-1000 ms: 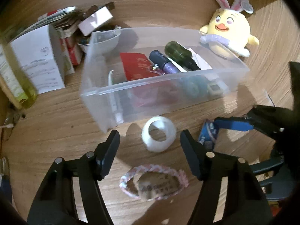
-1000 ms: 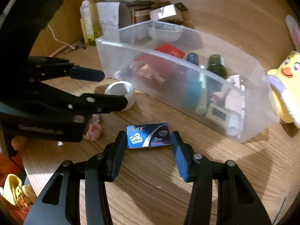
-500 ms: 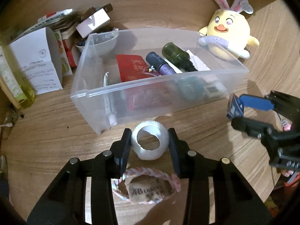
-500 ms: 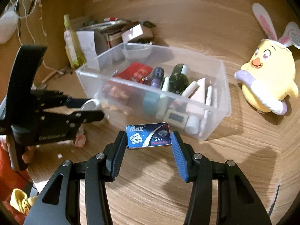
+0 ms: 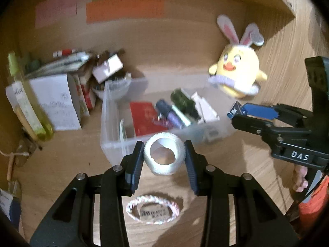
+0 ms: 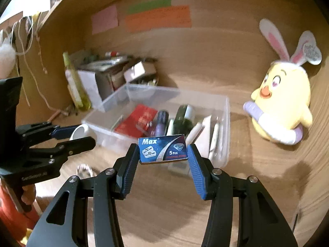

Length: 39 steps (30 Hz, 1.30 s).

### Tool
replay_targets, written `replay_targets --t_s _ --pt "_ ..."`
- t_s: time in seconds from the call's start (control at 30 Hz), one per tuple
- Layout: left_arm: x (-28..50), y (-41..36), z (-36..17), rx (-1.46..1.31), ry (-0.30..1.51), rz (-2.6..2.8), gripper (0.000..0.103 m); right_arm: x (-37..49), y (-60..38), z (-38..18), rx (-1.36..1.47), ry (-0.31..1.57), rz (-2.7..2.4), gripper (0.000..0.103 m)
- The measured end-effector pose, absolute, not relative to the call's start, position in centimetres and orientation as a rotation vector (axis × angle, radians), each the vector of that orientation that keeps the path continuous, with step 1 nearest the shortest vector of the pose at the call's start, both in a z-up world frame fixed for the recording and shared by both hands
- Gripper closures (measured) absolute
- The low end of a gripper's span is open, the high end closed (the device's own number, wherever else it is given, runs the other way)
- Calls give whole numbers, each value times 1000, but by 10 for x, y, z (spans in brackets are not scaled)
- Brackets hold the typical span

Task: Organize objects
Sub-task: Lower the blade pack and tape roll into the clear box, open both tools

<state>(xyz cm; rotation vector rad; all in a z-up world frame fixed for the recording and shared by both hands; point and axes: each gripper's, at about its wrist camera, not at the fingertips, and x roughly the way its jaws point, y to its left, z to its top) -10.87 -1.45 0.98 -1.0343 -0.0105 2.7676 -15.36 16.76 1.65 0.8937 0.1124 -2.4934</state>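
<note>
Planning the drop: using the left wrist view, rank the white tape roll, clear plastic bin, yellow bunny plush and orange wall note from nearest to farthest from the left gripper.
1. white tape roll, clamped in the left gripper.
2. clear plastic bin, just beyond.
3. yellow bunny plush, behind the bin, right.
4. orange wall note, back wall.

- The bin's (image 5: 111,123) contents are smeared by motion; the labels on the bottles (image 5: 181,100) inside can't be read.
- The far-left clutter of boxes and papers (image 5: 61,100) is a blur, its print illegible.
- The notes (image 6: 158,17) on the back wall show no readable writing.
- The bracelet (image 6: 86,169) is half hidden behind the left gripper (image 6: 82,135).
- A hand (image 5: 301,178) shows only as fingers behind the right gripper (image 5: 236,115).
</note>
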Motion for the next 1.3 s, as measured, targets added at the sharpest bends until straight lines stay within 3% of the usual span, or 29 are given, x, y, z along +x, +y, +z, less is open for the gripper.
replay_targets --t_s 0.37,1.0,1.1,1.2,1.3 --pt "-137 -11 41 -933 -45 2826 64 -189 167 35 878 82 -2563 58" --pt "-194 -24 -11 -1136 -78 2787 64 -224 147 -17 1040 225 -2561 58" --pt "-196 -22 -14 -1145 -72 2774 59 -222 143 -19 1032 251 -2562 58" --pt "-194 -22 -13 -1139 -65 2783 40 -221 141 -18 1034 281 -2571 56" --pt "-188 -22 -7 -1113 -52 2793 38 -218 141 -15 1041 278 -2571 48"
